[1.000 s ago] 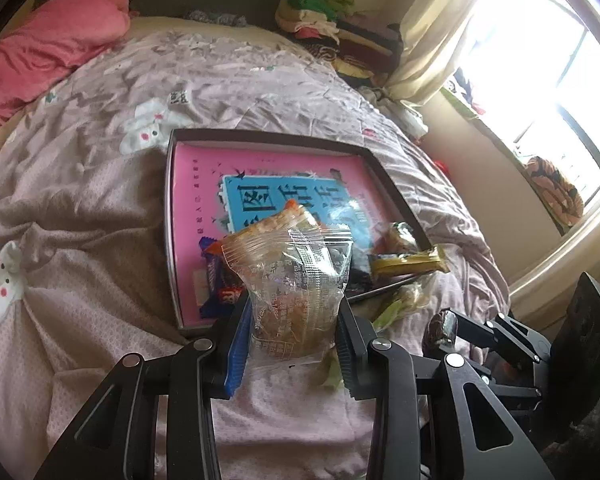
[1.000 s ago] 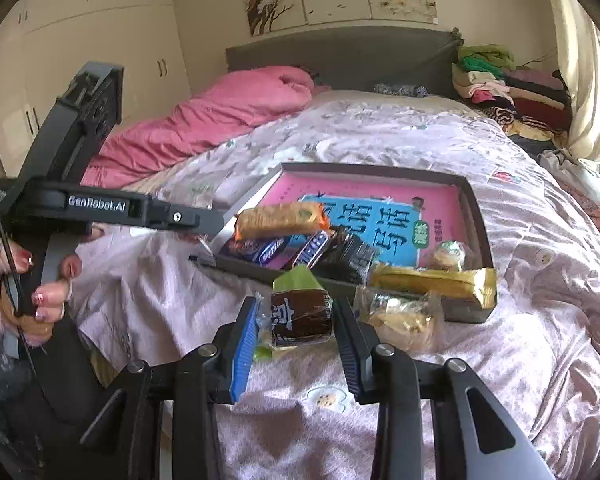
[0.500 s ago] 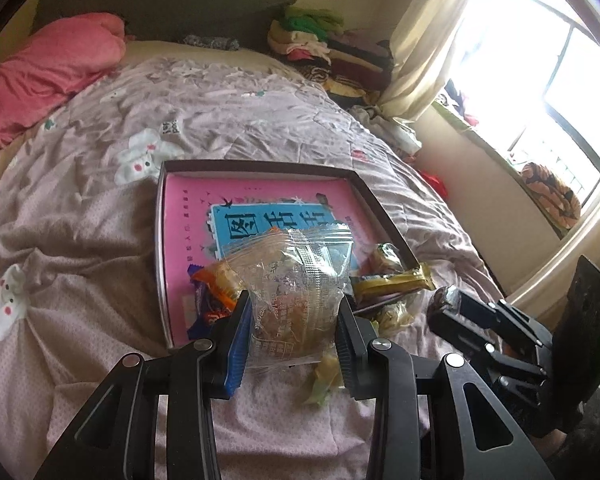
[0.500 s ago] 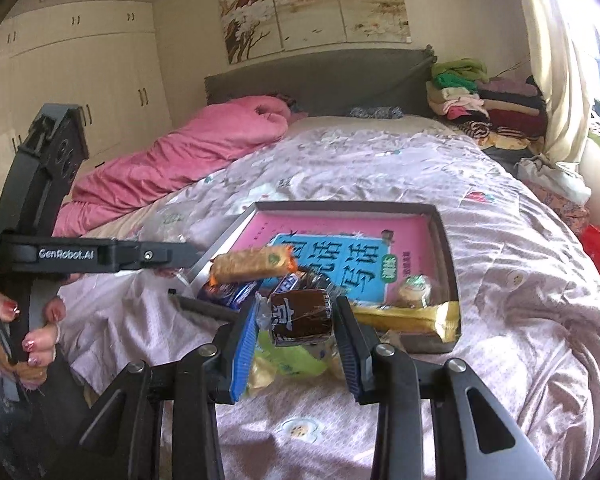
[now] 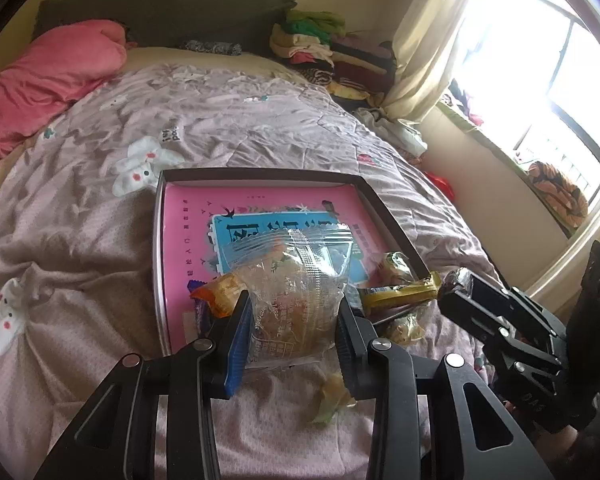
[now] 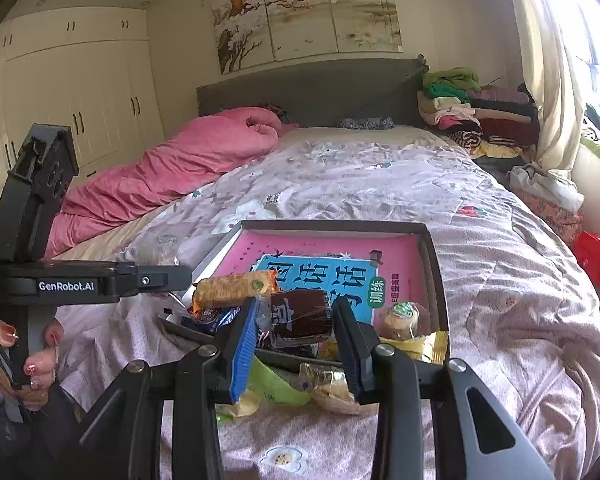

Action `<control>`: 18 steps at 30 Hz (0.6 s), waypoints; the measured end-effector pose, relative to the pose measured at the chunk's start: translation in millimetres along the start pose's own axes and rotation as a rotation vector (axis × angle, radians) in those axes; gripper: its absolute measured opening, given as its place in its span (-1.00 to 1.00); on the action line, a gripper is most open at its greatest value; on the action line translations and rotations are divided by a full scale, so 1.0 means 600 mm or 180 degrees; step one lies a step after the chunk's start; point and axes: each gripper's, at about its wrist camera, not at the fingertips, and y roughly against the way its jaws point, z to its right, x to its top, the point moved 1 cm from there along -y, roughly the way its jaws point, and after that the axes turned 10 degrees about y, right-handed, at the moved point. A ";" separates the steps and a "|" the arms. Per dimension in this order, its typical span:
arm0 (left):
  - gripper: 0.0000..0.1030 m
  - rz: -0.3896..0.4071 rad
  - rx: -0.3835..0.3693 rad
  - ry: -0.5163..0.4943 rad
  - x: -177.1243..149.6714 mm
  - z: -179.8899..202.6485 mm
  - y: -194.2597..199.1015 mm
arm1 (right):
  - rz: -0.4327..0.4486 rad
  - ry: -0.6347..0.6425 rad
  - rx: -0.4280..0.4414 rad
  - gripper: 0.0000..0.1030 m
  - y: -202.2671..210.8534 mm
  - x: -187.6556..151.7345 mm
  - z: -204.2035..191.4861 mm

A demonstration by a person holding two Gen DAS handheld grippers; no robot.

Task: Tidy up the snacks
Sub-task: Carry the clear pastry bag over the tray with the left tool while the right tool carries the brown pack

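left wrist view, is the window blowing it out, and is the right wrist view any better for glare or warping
Left wrist view: the window is blown out white, though the clear snack bag stays readable. Right wrist view: glare only at the right edge by the curtain; fisheye bends the wardrobe, and corners go black.

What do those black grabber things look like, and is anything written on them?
Both are black frames of angular struts with silver bolts. The left gripper and the right gripper each have two fingers: one carries a blue ribbed pad, the other a black one. The left one's side arm reads "GenRobot.AI" in white. The hand gripping its handle has red-painted nails. No cables or sleeves show clearly.
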 end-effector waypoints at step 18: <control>-0.25 -0.0002 -0.0021 -0.0005 0.001 -0.003 -0.033 | 0.0051 -0.0102 -0.0055 -0.26 -0.013 0.003 0.026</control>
